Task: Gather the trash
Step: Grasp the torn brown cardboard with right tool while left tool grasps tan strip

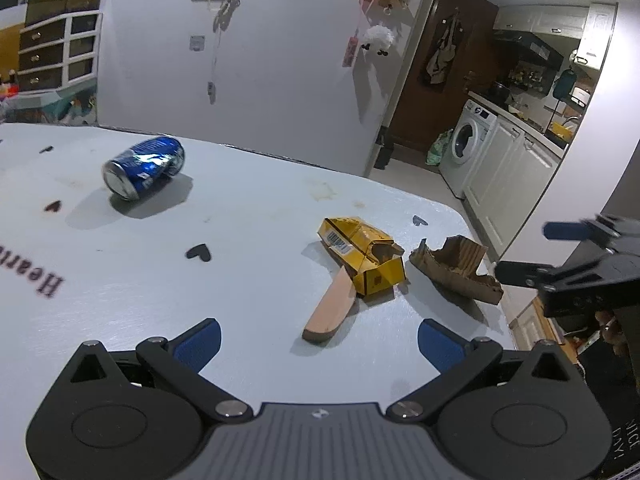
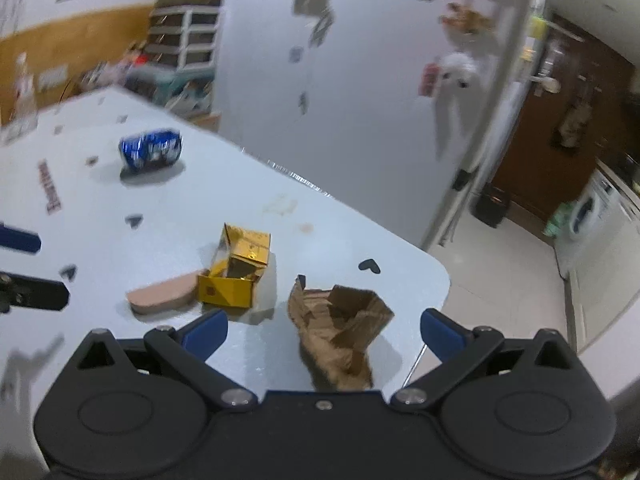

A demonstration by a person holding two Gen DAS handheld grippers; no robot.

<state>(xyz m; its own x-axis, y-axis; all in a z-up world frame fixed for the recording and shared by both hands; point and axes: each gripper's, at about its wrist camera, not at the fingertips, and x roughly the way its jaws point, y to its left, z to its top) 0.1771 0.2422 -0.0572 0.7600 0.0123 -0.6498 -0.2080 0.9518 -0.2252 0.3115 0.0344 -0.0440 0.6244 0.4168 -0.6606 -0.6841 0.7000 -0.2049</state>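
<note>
Near table corner (image 2: 432, 276), torn cardboard (image 2: 340, 328), right claw (image 2: 324, 334) apart, left claw (image 1: 319, 342) apart over bare tabletop

Can (image 1: 144, 168) far left on table (image 1: 260, 208); box (image 1: 360, 256) beside cardboard scrap (image 1: 456, 268) (right).

A white table (image 1: 260, 208) printed with black hearts (image 1: 199, 253) fills the foreground; at two o'clock, a washing machine (image 1: 468, 140) stands beside white kitchen cabinets (image 1: 504, 168) and a brown door (image 1: 440, 60).
</note>
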